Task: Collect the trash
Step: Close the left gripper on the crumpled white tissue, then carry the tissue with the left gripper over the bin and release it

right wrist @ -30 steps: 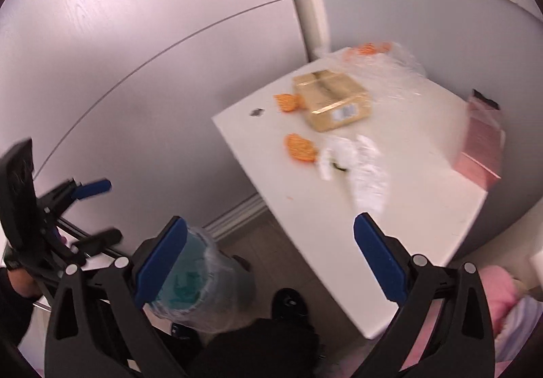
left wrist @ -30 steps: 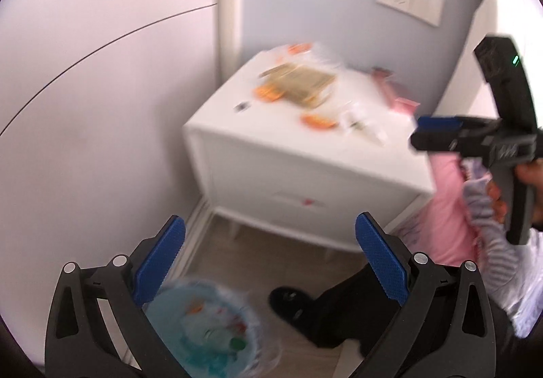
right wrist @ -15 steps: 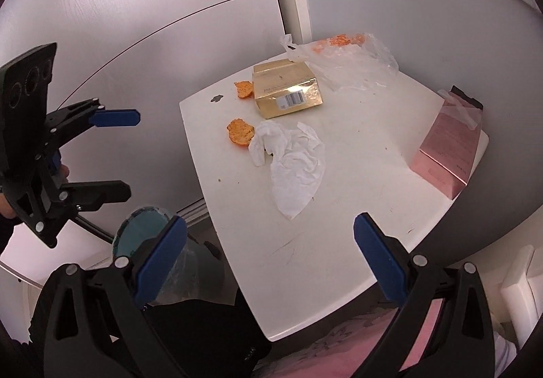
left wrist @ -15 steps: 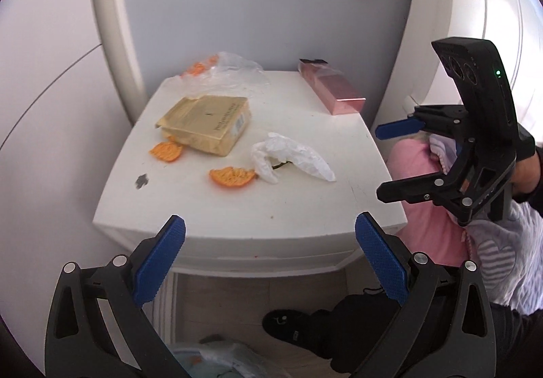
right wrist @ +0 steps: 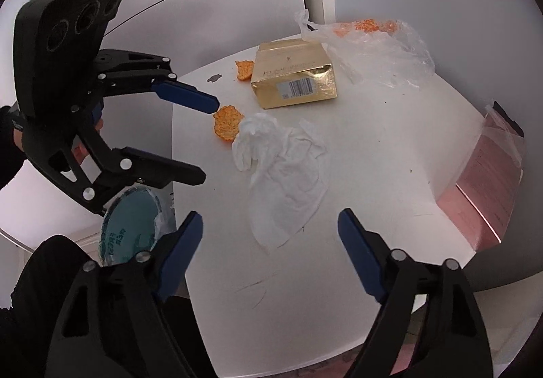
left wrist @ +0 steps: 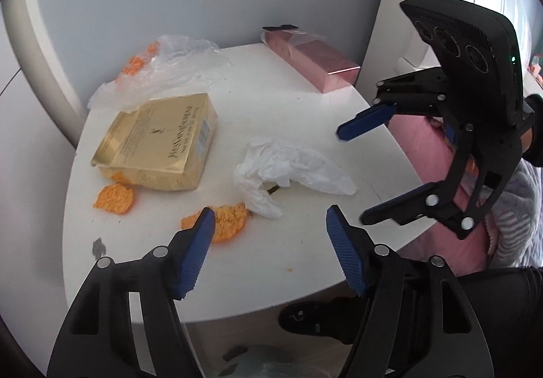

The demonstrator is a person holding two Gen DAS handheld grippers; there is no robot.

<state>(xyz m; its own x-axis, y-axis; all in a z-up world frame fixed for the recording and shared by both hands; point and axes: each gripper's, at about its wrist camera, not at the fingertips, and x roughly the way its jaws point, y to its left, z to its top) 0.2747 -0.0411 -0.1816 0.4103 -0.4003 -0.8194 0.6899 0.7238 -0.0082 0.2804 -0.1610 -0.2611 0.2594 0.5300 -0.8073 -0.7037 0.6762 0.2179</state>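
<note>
We note the white nightstand top [left wrist: 288,99] littered with trash. A crumpled white tissue [left wrist: 288,171] lies near the middle; in the right wrist view the same tissue [right wrist: 285,171] spreads toward the front edge. An orange peel piece [left wrist: 224,221] sits touching the tissue's left end, a second peel piece [left wrist: 113,198] lies against the front corner of a gold box [left wrist: 159,140], and a crinkled clear plastic bag [left wrist: 163,69] with more orange bits rests behind the box, its edge overlapping the box's back. A pink box [left wrist: 312,62] lies along the far right edge of the top. We hold the left gripper [left wrist: 269,250] above the front of the top, fingers spread with nothing between them, the near peel piece just past its left fingertip. We hold the right gripper [left wrist: 356,171] over the right edge, fingers spread wide and empty, near the tissue but apart from it. From the right wrist view, a teal bin lined with clear plastic [right wrist: 130,228] stands on the floor below the left edge of the nightstand.
</note>
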